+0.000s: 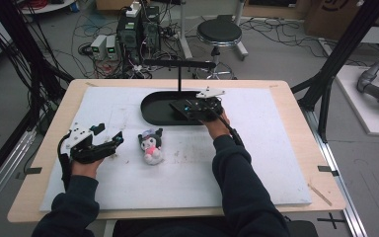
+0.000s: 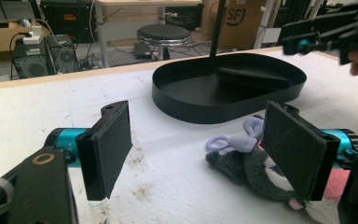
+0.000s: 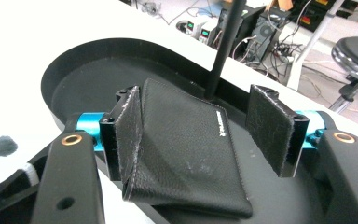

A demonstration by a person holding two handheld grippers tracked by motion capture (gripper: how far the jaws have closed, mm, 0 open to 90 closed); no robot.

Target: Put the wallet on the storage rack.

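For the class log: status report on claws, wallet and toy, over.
Right claw open over black tray, wallet between jaws. Left claw open, empty, beside plush toy. Nothing in the way.

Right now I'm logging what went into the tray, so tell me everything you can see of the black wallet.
The wallet is black grained leather, folded flat, with a small pale logo near one edge. It lies tilted in the black oval tray, in front of the tray's upright pole. It sits between the open jaws of the right gripper: one pad is against its side, the other stands apart.
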